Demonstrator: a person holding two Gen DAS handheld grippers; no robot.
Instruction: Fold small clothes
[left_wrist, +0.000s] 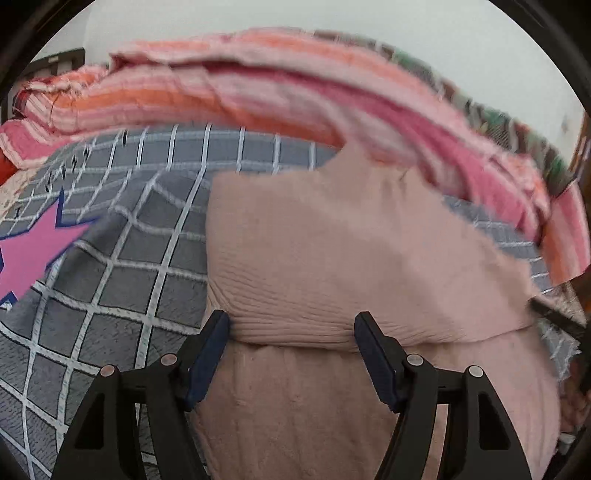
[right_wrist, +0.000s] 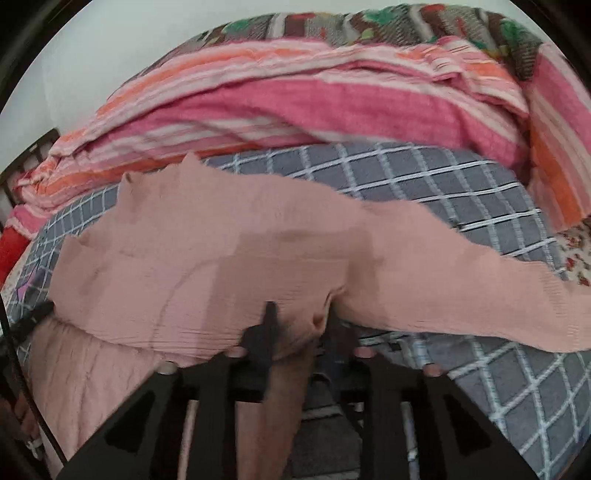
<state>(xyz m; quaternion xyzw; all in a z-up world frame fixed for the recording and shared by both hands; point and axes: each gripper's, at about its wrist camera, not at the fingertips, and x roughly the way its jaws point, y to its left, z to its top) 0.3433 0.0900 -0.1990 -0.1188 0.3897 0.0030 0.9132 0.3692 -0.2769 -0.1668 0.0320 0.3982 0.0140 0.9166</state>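
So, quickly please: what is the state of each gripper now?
Left gripper: open, jaws wide around a fold of the pink sweater, not pinching it.
Right gripper: sweater bunched between its jaws; a real grip cannot be told.

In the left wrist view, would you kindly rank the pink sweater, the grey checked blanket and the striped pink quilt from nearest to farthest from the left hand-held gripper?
1. Pink sweater, between the left hand-held gripper fingers.
2. Grey checked blanket, underneath, left.
3. Striped pink quilt, bunched at the back.

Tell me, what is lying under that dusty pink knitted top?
The pink knitted top lies on a grey checked blanket, which shows around its edges. A folded layer of the same top lies beneath its near edge. Whatever lies under its middle is covered.
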